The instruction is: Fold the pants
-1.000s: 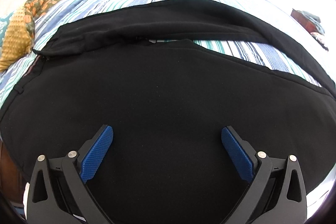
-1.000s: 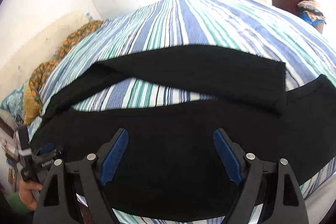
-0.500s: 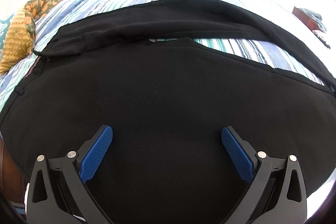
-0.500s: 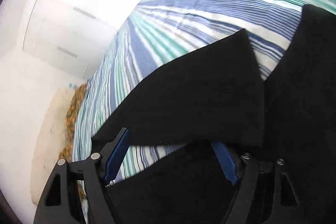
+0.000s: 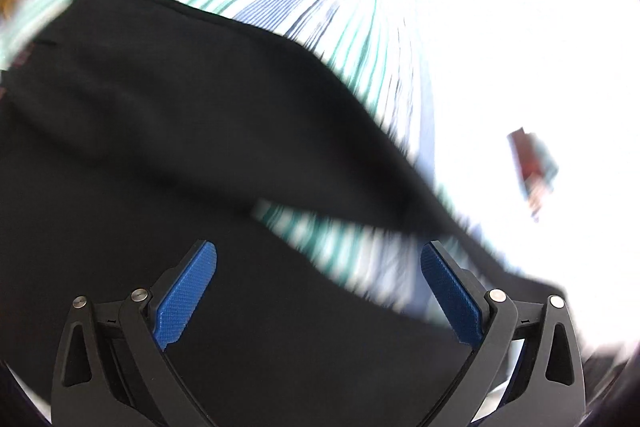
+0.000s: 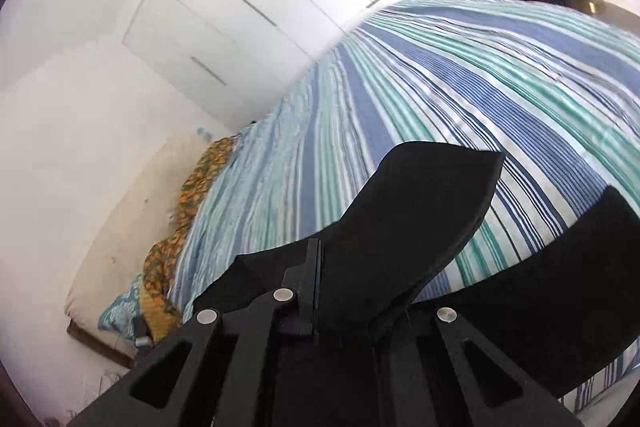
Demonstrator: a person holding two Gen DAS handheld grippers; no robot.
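The right claw [image 6: 314, 287] is pinching the pants [image 6: 400, 227]; the left claw [image 5: 318, 291] is spread, holding nothing. A thin pinch may slip, and the leg would drop crooked on the bed [image 6: 460, 75].

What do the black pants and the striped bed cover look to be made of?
Black pants: soft matte cloth, perhaps fleece or cotton knit; it drapes limply and shows no sheen. Striped bed cover: thin woven fabric, probably cotton, with fine puckered wrinkles and flat printed or woven stripes.
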